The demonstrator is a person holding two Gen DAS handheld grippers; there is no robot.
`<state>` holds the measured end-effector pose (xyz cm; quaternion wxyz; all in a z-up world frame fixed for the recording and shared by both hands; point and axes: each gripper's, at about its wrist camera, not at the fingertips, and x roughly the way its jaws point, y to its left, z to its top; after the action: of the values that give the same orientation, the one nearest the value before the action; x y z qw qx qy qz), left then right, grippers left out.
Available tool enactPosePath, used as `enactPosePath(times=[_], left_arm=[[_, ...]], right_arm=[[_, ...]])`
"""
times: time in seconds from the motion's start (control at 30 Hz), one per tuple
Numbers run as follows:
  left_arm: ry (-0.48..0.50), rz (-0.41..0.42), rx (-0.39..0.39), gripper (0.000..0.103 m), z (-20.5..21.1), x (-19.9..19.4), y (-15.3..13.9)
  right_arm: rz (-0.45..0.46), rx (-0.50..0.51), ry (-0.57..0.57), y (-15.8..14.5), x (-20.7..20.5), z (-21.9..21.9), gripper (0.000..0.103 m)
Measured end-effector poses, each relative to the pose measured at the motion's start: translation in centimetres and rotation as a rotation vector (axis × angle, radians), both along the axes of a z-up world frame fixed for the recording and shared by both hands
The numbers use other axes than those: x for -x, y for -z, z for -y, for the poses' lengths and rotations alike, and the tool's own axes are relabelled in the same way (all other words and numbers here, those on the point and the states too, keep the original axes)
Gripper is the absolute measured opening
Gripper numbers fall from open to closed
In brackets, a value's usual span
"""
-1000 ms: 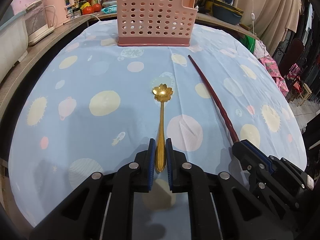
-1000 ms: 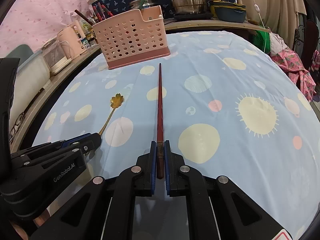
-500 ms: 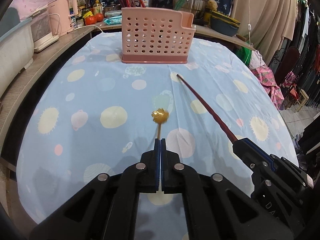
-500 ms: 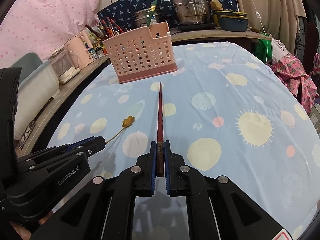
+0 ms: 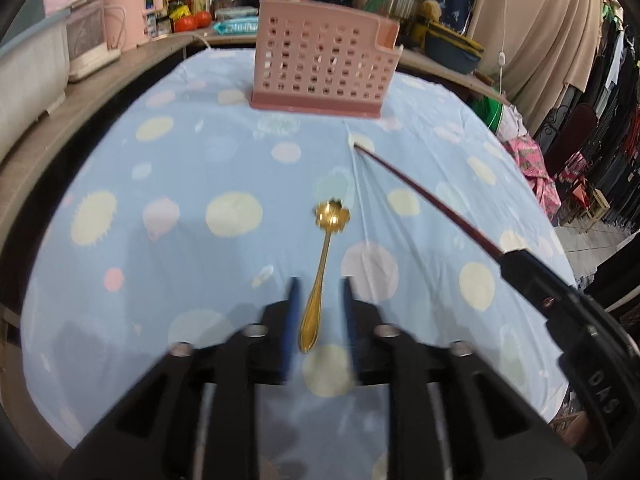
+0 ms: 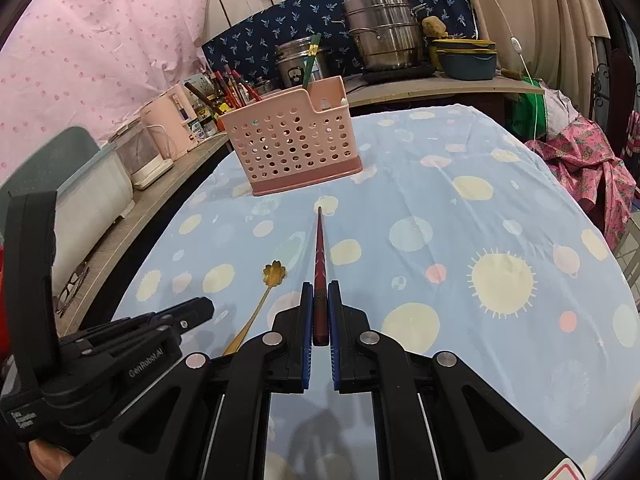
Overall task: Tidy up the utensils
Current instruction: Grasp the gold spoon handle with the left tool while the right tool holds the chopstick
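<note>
Our left tongs (image 5: 319, 312) have just been opening; the gold spoon (image 5: 323, 264) lies loose between them on the tabletop (image 5: 120, 184). Our right tongs (image 6: 319, 312) pinch the red chopstick (image 6: 320, 256) (its far tip may catch the pink basket (image 6: 292, 148)).

Blue spotted tablecloth (image 6: 500, 208) covers the table. Behind it, counter (image 6: 432, 86) holds 2 steel pots (image 6: 380, 32), stacked blue bowls (image 6: 466, 58). Left side: pink kettle (image 5: 128, 14), tomatoes (image 5: 194, 20). Pink curtain (image 6: 100, 48) behind.

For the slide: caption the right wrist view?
Right gripper clamps dark red chopstick aimed at perforated pink plastic caddy; gold flower-bowl spoon beside it.
</note>
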<state>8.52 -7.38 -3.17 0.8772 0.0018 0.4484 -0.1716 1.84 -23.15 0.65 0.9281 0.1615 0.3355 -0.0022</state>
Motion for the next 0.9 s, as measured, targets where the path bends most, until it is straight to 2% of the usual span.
enactPosePath(times=[0.07,0.23,0.27,0.37,0.5,0.67,0.77,0.9], left_arm=[[-0.005,-0.021,0.000,0.040,0.0,-0.1,1.0],[-0.005,-0.042,-0.003,0.037,-0.3,-0.2,2.5],[-0.002,-0.040,-0.005,0.032,-0.3,-0.2,2.5],[0.016,-0.047,-0.001,0.010,-0.3,-0.2,2.7],[0.035,-0.043,0.003,0.010,-0.1,0.0,2.5],[0.037,-0.001,0.012,0.009,-0.3,0.6,0.6],[0.026,0.041,0.025,0.001,-0.8,0.7,-1.2],[0.013,0.091,0.054,0.001,-1.5,0.4,-3.7]], right_arm=[[-0.005,0.001,-0.003,0.3,0.0,-0.1,0.007],[-0.013,0.004,-0.009,0.6,0.0,-0.3,0.007],[-0.014,0.003,-0.009,0.7,0.0,-0.3,0.007],[-0.020,0.001,-0.010,0.9,-0.2,-0.4,0.007],[-0.026,0.002,-0.014,1.1,-0.3,-0.5,0.007],[-0.023,0.004,-0.016,1.0,-0.3,-0.5,0.007],[-0.013,0.001,-0.014,0.6,-0.1,-0.5,0.007],[0.012,-0.004,-0.016,-0.2,0.1,-0.4,0.007]])
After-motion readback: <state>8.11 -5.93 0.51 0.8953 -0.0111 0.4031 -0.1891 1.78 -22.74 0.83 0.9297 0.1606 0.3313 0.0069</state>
